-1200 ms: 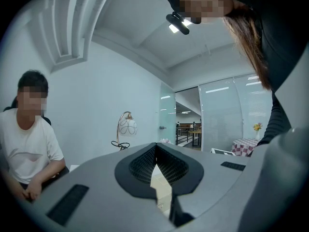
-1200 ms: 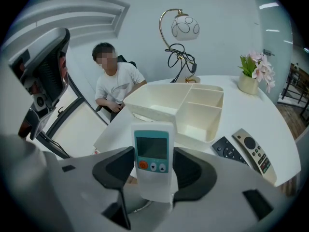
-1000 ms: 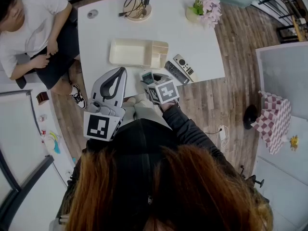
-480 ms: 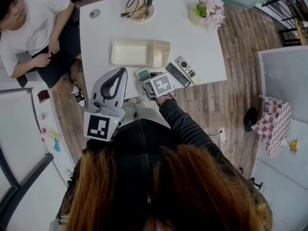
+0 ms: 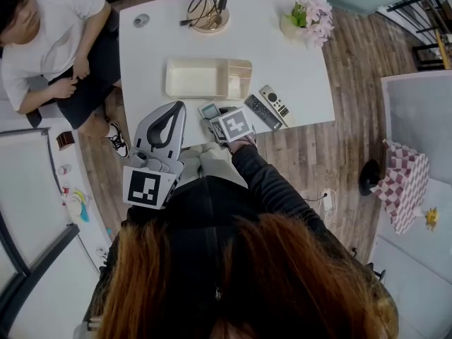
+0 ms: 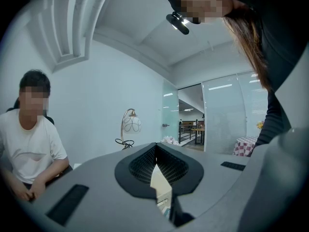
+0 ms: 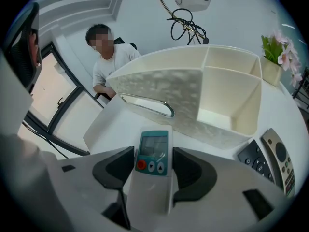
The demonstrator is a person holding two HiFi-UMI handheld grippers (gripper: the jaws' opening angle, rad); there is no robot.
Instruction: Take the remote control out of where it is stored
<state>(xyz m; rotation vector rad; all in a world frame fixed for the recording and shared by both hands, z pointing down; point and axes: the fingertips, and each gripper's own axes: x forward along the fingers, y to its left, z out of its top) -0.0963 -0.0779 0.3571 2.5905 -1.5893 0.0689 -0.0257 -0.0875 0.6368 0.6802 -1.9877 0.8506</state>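
Observation:
A white remote with a teal face [image 7: 151, 164] sits between the jaws of my right gripper [image 7: 152, 170], which is shut on it. In the head view this remote [image 5: 209, 109] and the right gripper [image 5: 216, 114] hover at the table's front edge, just in front of the cream storage box [image 5: 205, 90]. The box [image 7: 159, 88] has an empty side compartment and a metal handle. My left gripper [image 5: 177, 107] is held off the table at the left, shut with nothing in it; its jaws [image 6: 155, 149] point upward.
A dark remote [image 5: 263, 111] and a light remote [image 5: 273, 101] lie on the white table [image 5: 148, 55] right of the box. A lamp base with cables [image 5: 206, 9] and a flower pot [image 5: 307, 16] stand at the far edge. A person [image 5: 49, 48] sits at the left.
My right gripper has moved a little forward over the table's front edge with the remote still in it. The left gripper has stayed where it was.

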